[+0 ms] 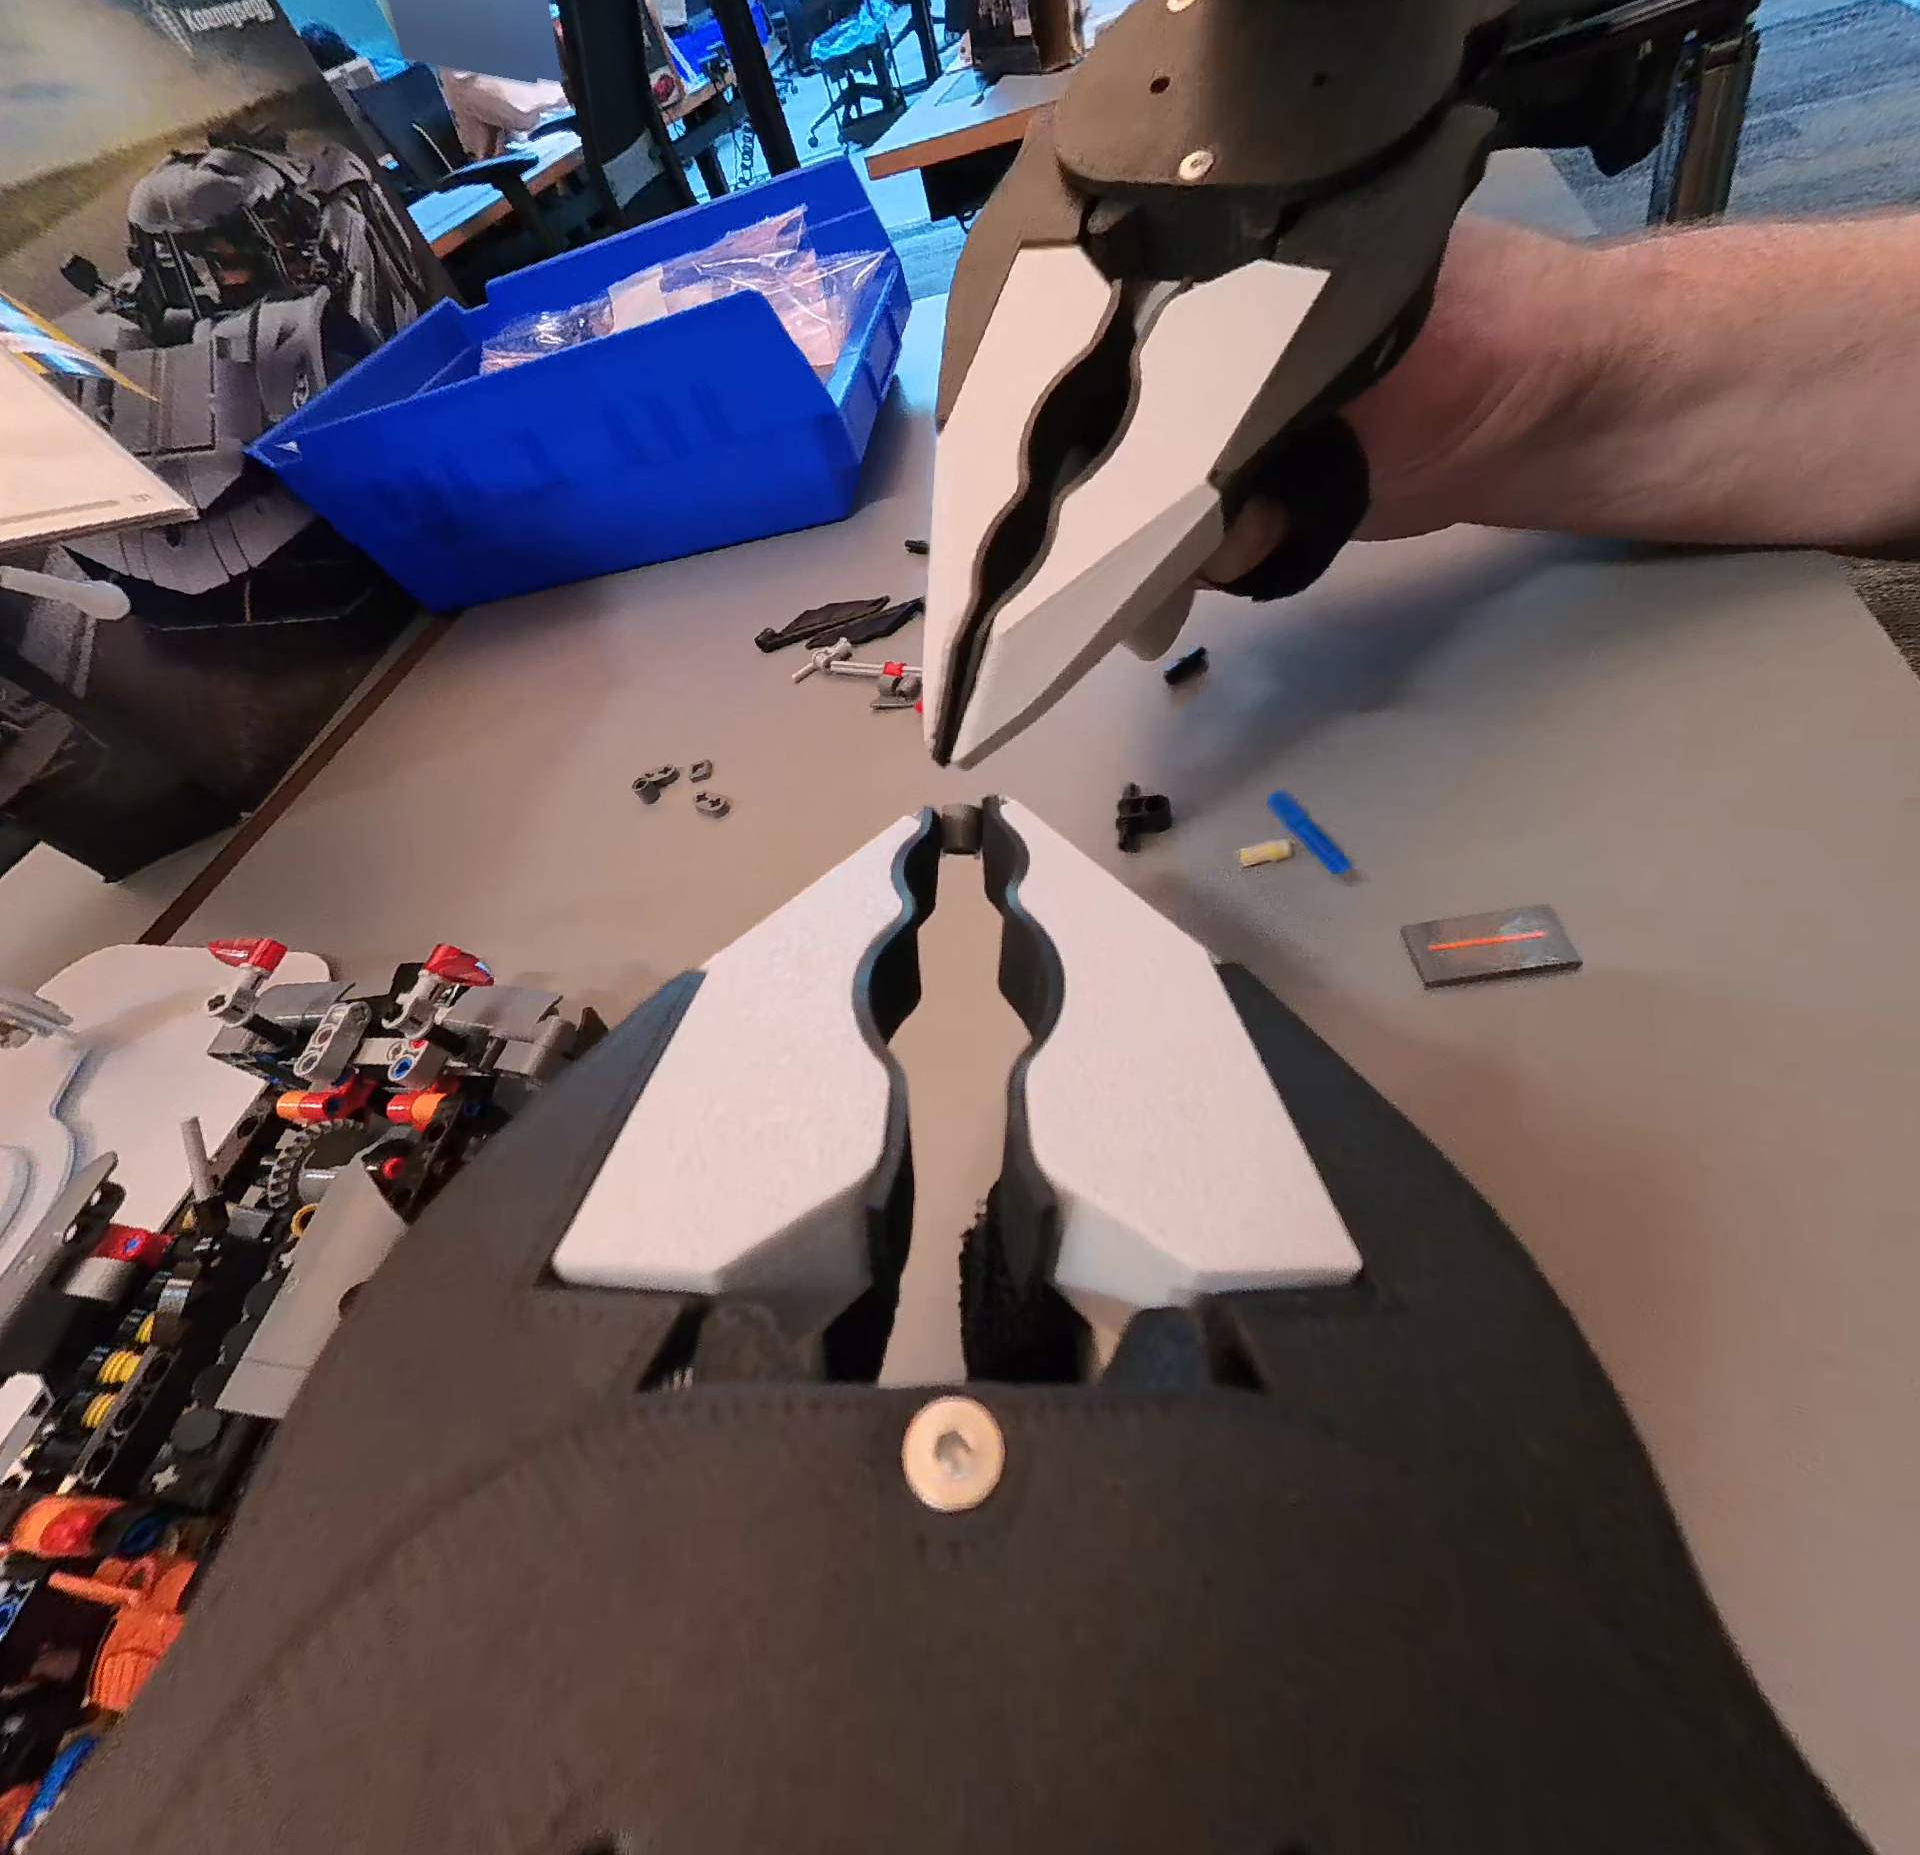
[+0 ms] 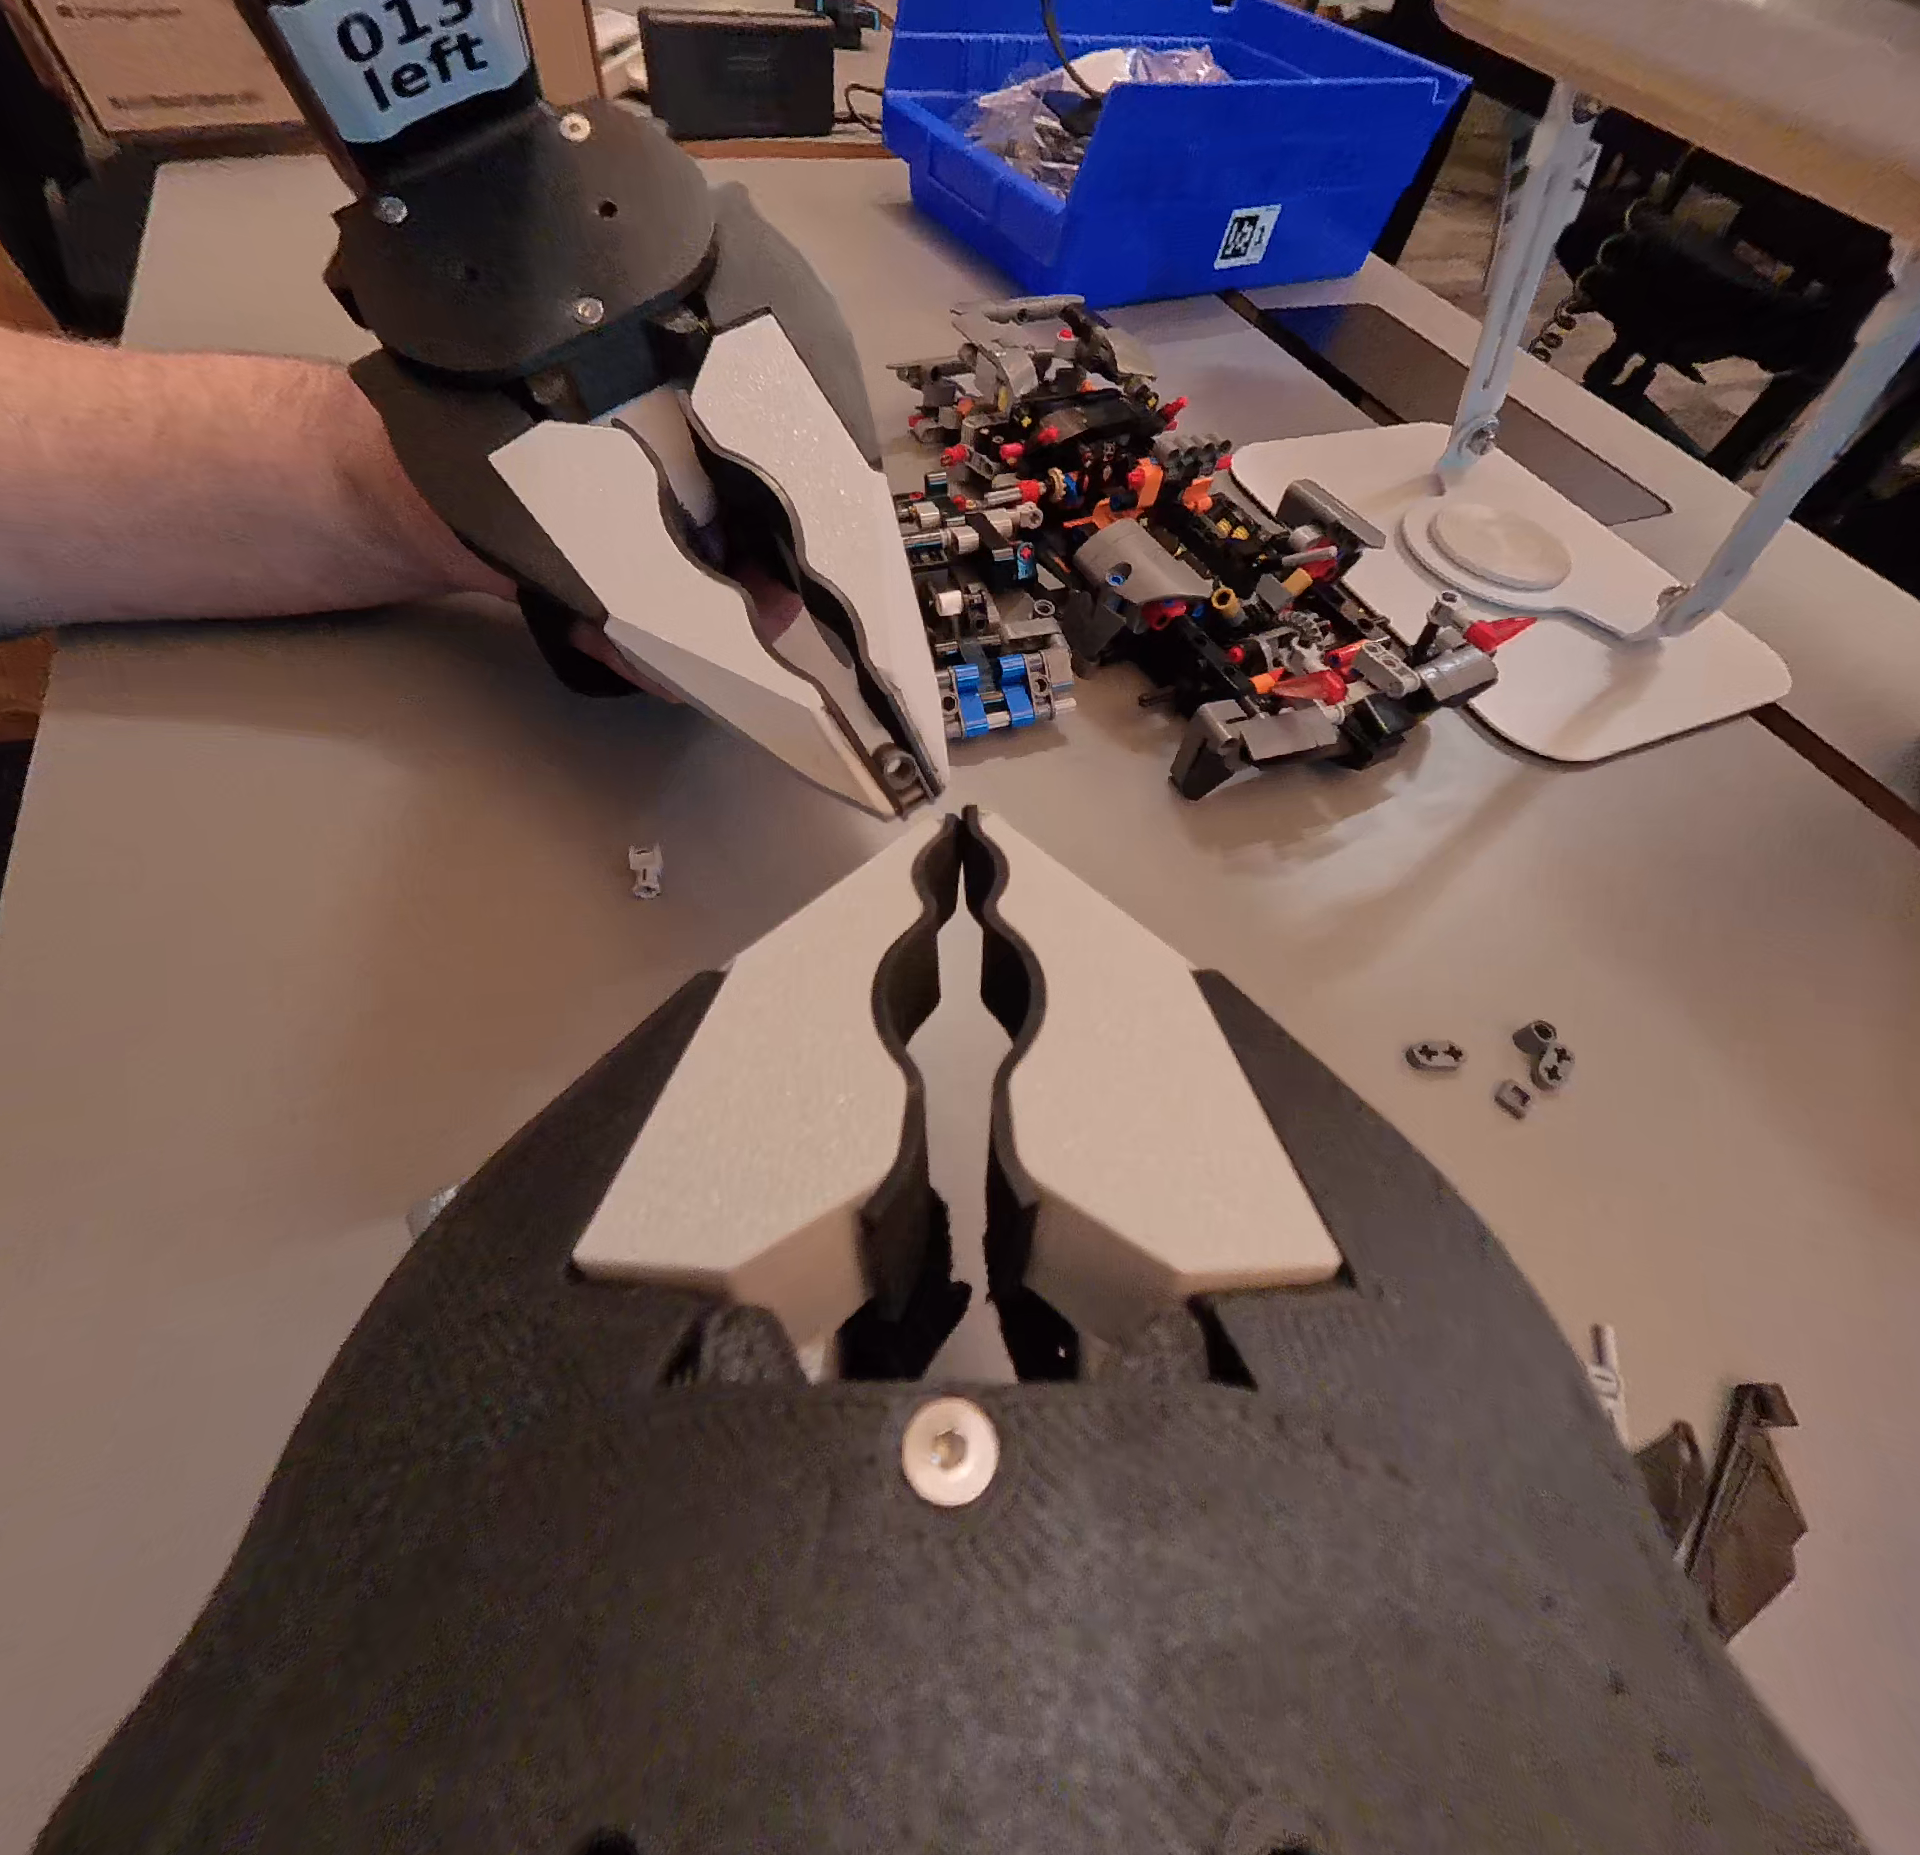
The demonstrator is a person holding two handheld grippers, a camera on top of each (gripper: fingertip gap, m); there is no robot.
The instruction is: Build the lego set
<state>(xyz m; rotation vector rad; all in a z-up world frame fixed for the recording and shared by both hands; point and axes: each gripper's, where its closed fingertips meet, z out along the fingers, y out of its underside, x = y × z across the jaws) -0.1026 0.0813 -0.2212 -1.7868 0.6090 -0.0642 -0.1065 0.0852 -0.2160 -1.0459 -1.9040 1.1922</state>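
My left gripper (image 1: 961, 816) is shut on a small dark grey connector (image 1: 960, 831); in the right wrist view that connector (image 2: 900, 766) shows a round hole at the left gripper's (image 2: 906, 782) tips. My right gripper (image 2: 962, 818) is shut, and I see nothing between its tips. In the left wrist view the right gripper (image 1: 943, 756) points down, tip to tip with the left, just apart from the connector. Both hover over the grey table (image 1: 1558, 1182). The partly built lego car (image 2: 1143, 558) lies beyond the tips; in the left wrist view it (image 1: 332, 1099) is at the left.
A blue bin (image 1: 623, 434) with plastic bags stands at the back. Loose parts lie about: small grey pieces (image 1: 681, 787), a black piece (image 1: 1141, 818), a blue pin (image 1: 1309, 834), a dark tile (image 1: 1491, 945), black panels (image 2: 1725, 1493). A white stand base (image 2: 1558, 579) sits beside the car. Left tips and right tips are each some 15 cm from the partly built lego car (image 2: 1143, 558). My left wrist view (image 1: 316, 1297) looks at it from another angle.
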